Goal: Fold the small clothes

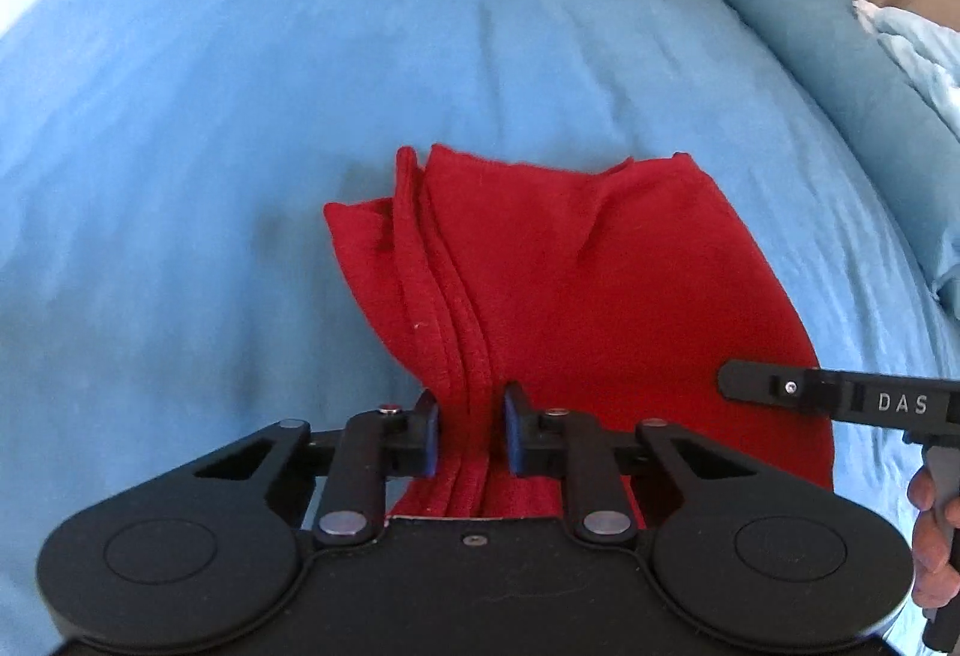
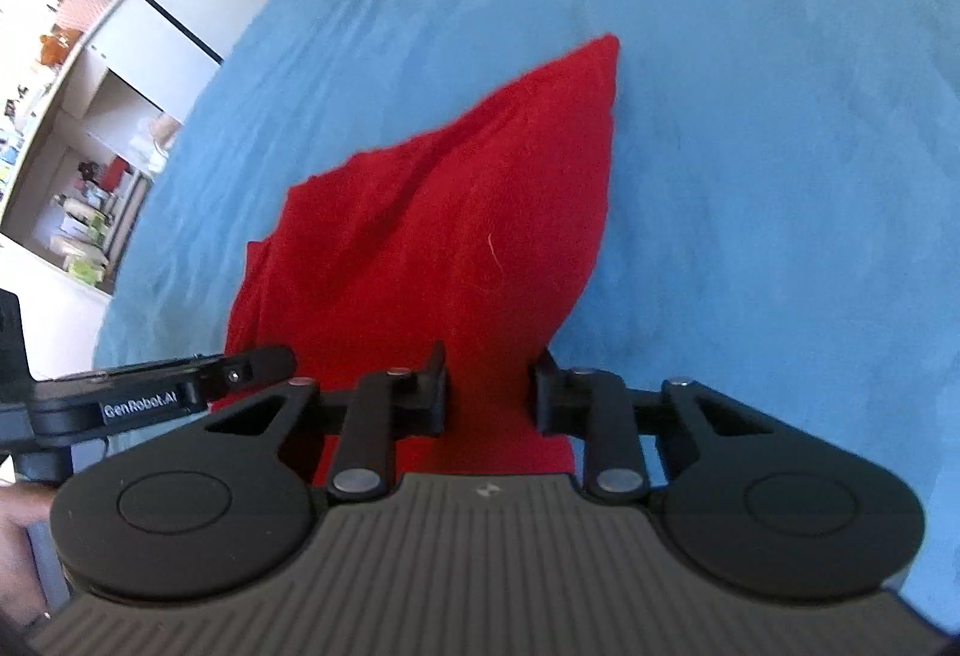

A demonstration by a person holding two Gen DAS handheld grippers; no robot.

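— Gripping what?
— I have both the left gripper and right gripper clamped on the red cloth, which drapes onto the blue bed.

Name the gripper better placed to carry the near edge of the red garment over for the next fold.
Neither alone, probably: the left gripper pinches the red garment at its bunched hems, the right gripper its other near corner. Move both together.
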